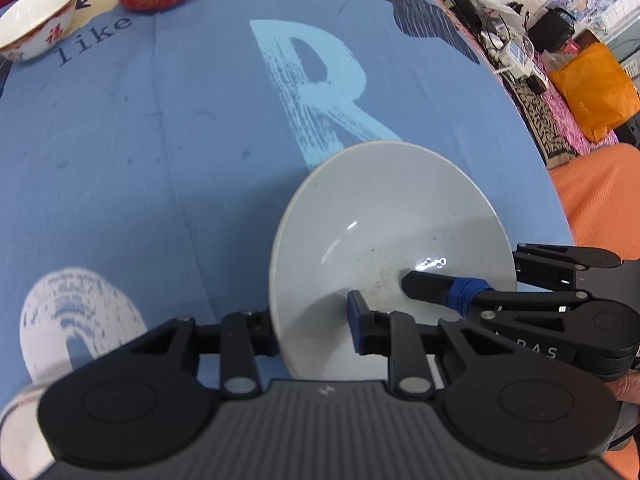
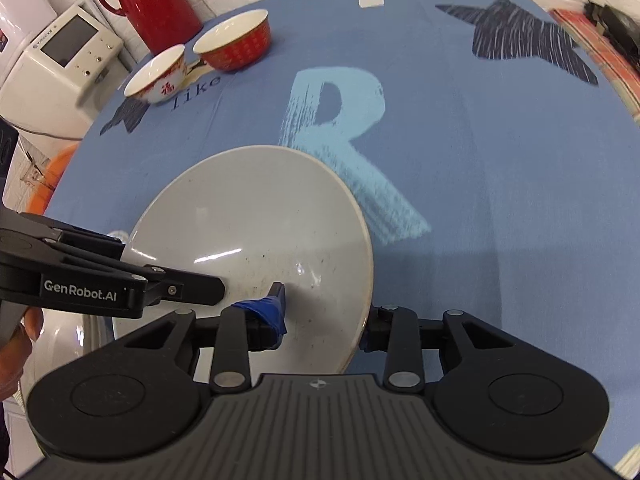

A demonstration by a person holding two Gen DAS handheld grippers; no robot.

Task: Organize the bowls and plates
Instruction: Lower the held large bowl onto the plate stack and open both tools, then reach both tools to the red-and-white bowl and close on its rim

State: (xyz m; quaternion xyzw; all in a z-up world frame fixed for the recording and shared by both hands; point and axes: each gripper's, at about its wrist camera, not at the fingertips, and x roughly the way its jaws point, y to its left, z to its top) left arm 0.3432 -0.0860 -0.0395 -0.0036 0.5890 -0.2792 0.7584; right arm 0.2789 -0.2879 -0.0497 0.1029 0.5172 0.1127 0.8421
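Gripping opposite edges of the white plate (image 1: 384, 240), the left tool (image 1: 314, 328) and right tool (image 2: 324, 320) each have one finger inside the dish and one outside its rim, clamped on it so the load is shared and it stays level. It hangs near the cameras above the blue surface (image 1: 160, 160), while the red bowl (image 2: 234, 46) and the white bowl (image 2: 158, 76) sit far left, likely the stacking spot.

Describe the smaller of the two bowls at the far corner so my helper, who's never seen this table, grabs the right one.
On the blue tablecloth, look near the red thermos. Two bowls sit there; take the white bowl with red characters, not the all-red bowl.
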